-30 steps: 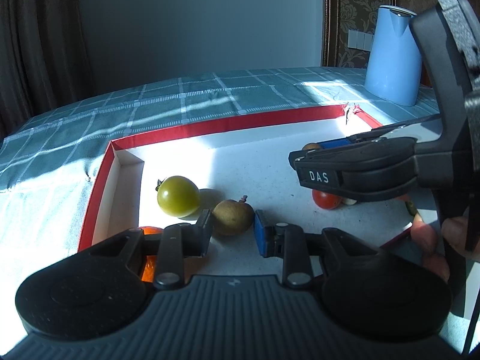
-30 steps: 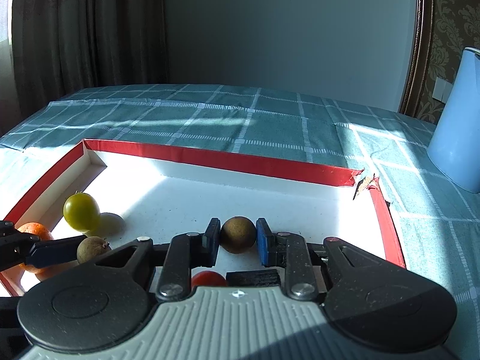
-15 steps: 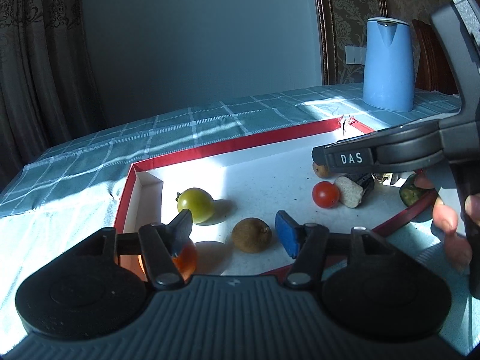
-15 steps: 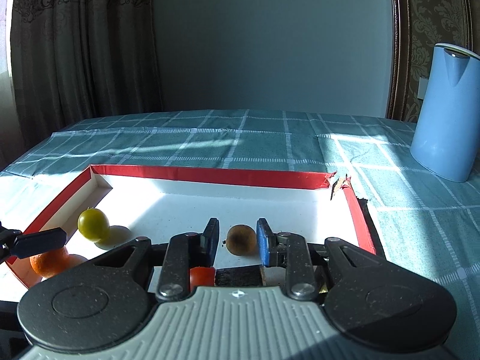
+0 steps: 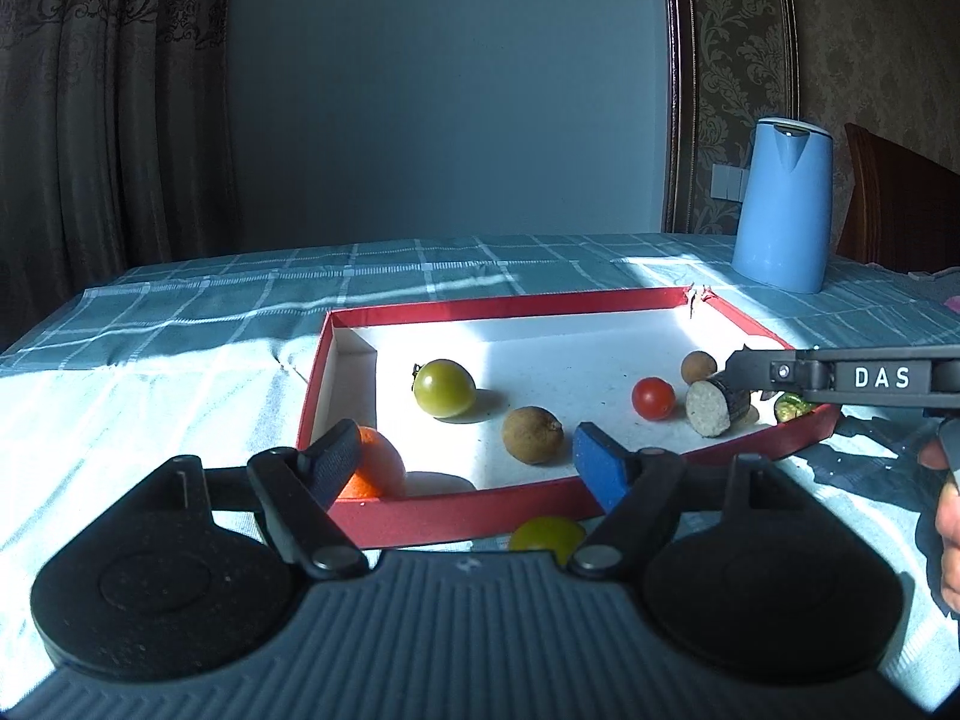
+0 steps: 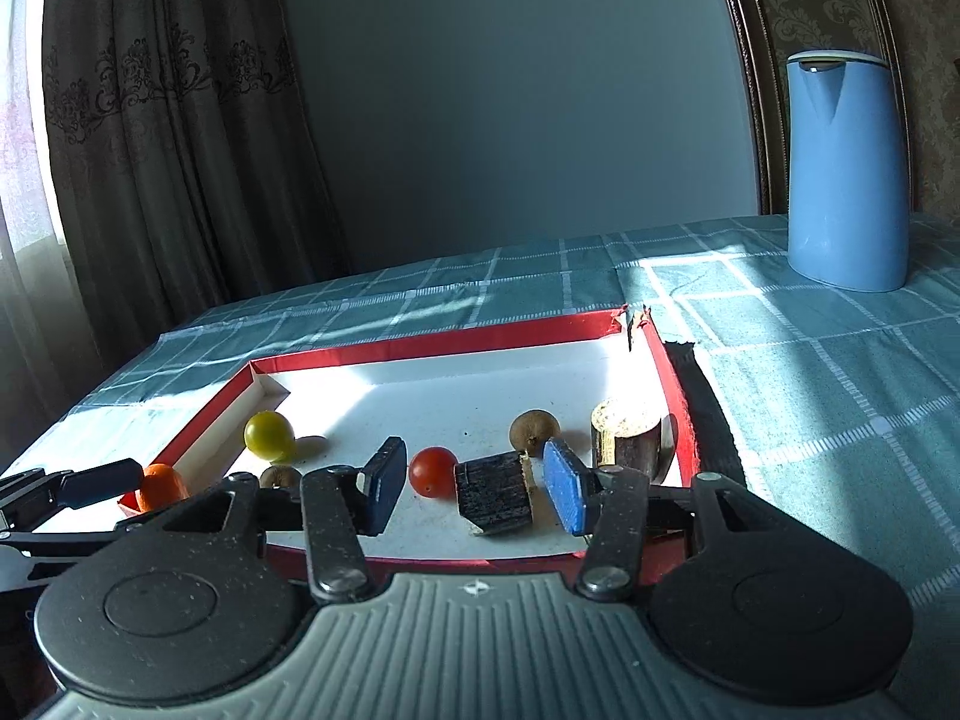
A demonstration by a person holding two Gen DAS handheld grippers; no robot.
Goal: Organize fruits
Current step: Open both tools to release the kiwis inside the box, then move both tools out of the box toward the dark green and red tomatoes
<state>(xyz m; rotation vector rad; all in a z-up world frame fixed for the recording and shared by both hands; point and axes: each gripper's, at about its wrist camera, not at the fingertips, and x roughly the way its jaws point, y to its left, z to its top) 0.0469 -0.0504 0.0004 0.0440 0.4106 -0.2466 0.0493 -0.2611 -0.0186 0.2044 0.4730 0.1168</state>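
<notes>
A red-rimmed white tray (image 5: pixel 456 519) (image 6: pixel 432 339) holds a green tomato (image 5: pixel 444 388) (image 6: pixel 269 435), an orange (image 5: pixel 372 471) (image 6: pixel 161 485), a brown longan (image 5: pixel 533 435), a red cherry tomato (image 5: pixel 654 398) (image 6: pixel 433 471), a second longan (image 5: pixel 698 366) (image 6: pixel 534 432) and dark cut stalk pieces (image 5: pixel 717 408) (image 6: pixel 495 492). My left gripper (image 5: pixel 471 456) is open and empty, raised at the tray's near edge. My right gripper (image 6: pixel 474 483) is open and empty, above the near right part of the tray.
A yellow fruit (image 5: pixel 547 537) lies on the checked tablecloth just outside the tray's near wall. A blue kettle (image 5: pixel 783 204) (image 6: pixel 846 171) stands at the back right. A second stalk piece (image 6: pixel 626 435) stands upright by the tray's right wall. Curtains hang on the left.
Both grippers opened wide, releasing the longans they flanked, and pulled back and up from the tray. The two longans stay on the tray floor.
</notes>
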